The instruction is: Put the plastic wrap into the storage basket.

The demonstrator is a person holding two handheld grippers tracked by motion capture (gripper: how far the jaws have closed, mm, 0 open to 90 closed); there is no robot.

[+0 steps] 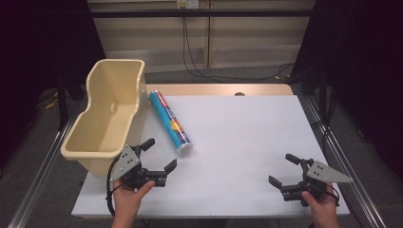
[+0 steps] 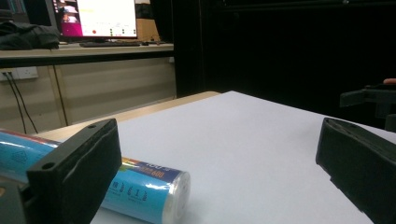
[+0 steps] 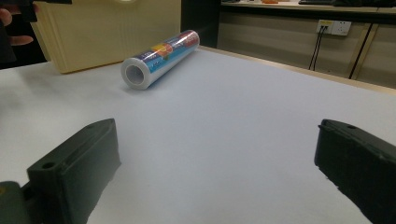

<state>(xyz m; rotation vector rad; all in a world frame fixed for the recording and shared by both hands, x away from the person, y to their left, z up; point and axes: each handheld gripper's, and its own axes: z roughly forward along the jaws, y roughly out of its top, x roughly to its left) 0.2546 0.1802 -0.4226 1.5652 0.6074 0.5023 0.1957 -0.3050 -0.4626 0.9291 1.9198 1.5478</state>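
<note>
A blue printed roll (image 1: 169, 124) lies beside the beige bin (image 1: 107, 116); both tools gape open, holding nothing.

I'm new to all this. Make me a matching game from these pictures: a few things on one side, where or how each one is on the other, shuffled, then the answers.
Things:
1. blue roll
2. beige bin
3. left gripper
4. right gripper

Places or states:
A. stands on the table's left edge, nothing inside
B. open, at the near right of the white tabletop
C. lies on its side beside the bin
D. open, just short of the roll's near end

Pairs: 1-C, 2-A, 3-D, 4-B
</note>
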